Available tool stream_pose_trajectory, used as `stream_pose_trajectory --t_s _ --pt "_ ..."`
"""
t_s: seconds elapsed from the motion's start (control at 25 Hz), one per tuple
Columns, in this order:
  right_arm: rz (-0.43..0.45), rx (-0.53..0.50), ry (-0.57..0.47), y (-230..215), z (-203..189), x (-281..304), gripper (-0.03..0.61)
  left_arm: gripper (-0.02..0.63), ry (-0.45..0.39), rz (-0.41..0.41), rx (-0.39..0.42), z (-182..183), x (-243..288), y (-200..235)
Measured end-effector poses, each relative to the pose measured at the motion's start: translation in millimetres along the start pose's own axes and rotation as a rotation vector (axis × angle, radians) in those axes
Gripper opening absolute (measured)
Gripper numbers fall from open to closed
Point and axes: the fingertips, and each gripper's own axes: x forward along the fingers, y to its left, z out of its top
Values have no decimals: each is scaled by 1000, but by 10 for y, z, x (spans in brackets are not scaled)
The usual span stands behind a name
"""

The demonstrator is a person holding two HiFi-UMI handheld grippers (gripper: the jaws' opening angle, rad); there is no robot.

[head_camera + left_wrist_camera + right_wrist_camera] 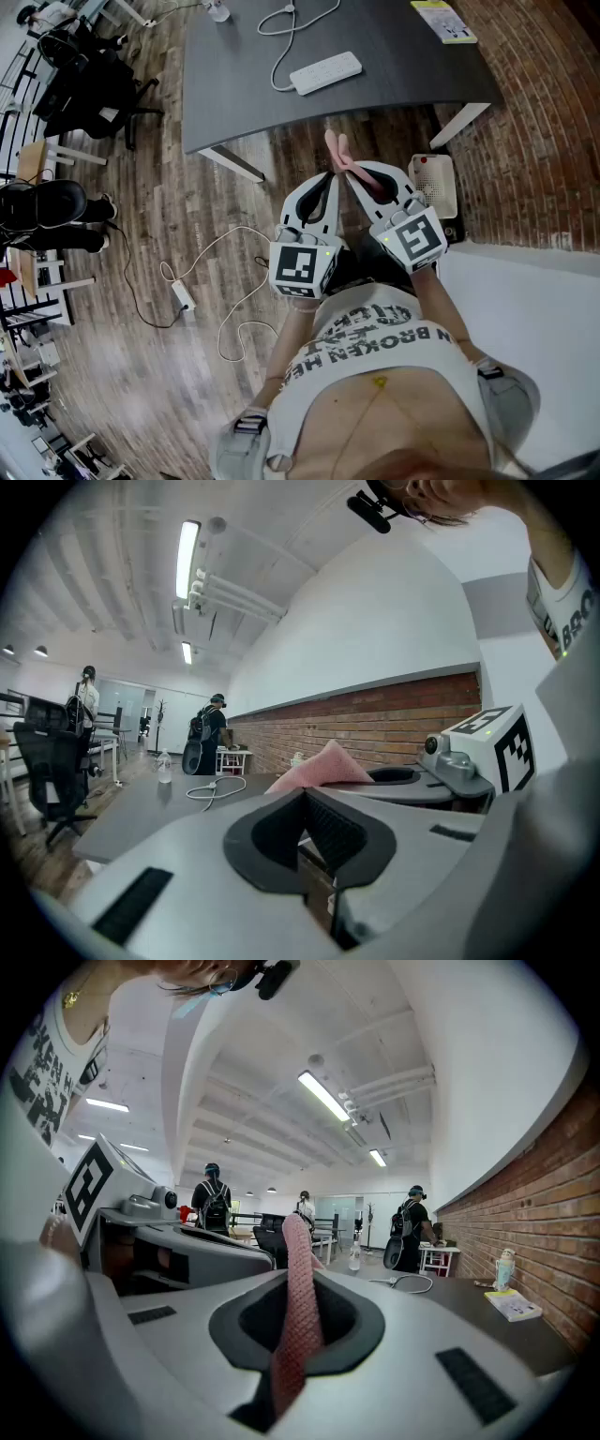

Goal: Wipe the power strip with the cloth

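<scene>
On table [394,37], head view: power strip [325,72]; right gripper view: tool [300,1283] pinching cloth [297,1241].

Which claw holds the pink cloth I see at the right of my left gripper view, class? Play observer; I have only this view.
Observer: The right claw. Its jaws are shut on the pink cloth, which stands up between them.
Operator: Where is the power strip? I see only a looped cord.
Observer: The white power strip lies on the dark table further ahead, untouched.
Operator: Is anything else on that table?
Observer: A yellow booklet lies at its far right corner.
</scene>
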Motion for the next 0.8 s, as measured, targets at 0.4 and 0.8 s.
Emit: stream_pose_trajectory --t_s 0.4,0.8 --pt "-1 28 -36 54 44 44 17 8 -11 4 -13 -15 -86 93" --pt "-21 24 -30 -98 29 197 17 8 -14 -9 -22 1 85 199"
